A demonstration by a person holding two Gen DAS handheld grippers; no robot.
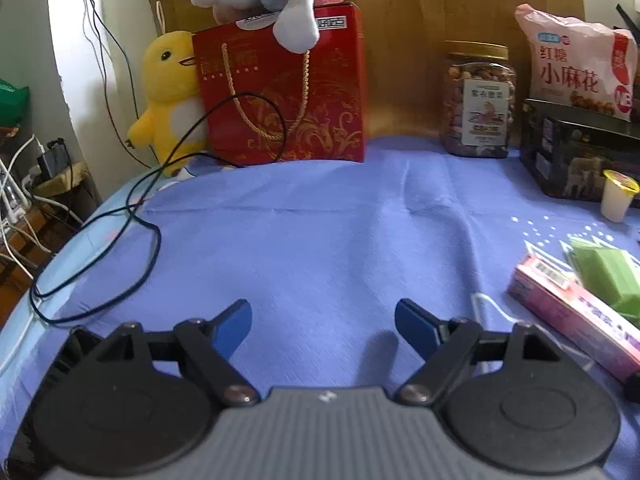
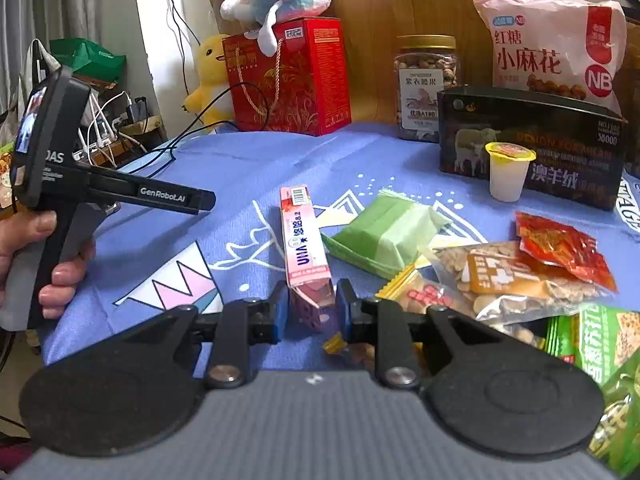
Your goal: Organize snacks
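My right gripper [image 2: 311, 312] is shut on the near end of a long pink snack box [image 2: 303, 236] lying on the blue cloth; the box also shows in the left wrist view [image 1: 576, 312]. A green packet [image 2: 384, 232] lies just right of it, also in the left wrist view [image 1: 608, 276]. More snack bags lie at right: a clear orange-label bag [image 2: 516, 276], a red packet [image 2: 564, 248], green bags [image 2: 608, 352]. My left gripper [image 1: 323, 326] is open and empty over bare cloth; it appears hand-held at left in the right wrist view [image 2: 120, 196].
Along the back stand a red gift box [image 2: 292, 80] with plush toys, a nut jar [image 2: 426, 88], a black box [image 2: 532, 144] with a pink bag [image 2: 552, 48] on it, and a jelly cup [image 2: 508, 172]. A black cable [image 1: 100, 264] loops at left.
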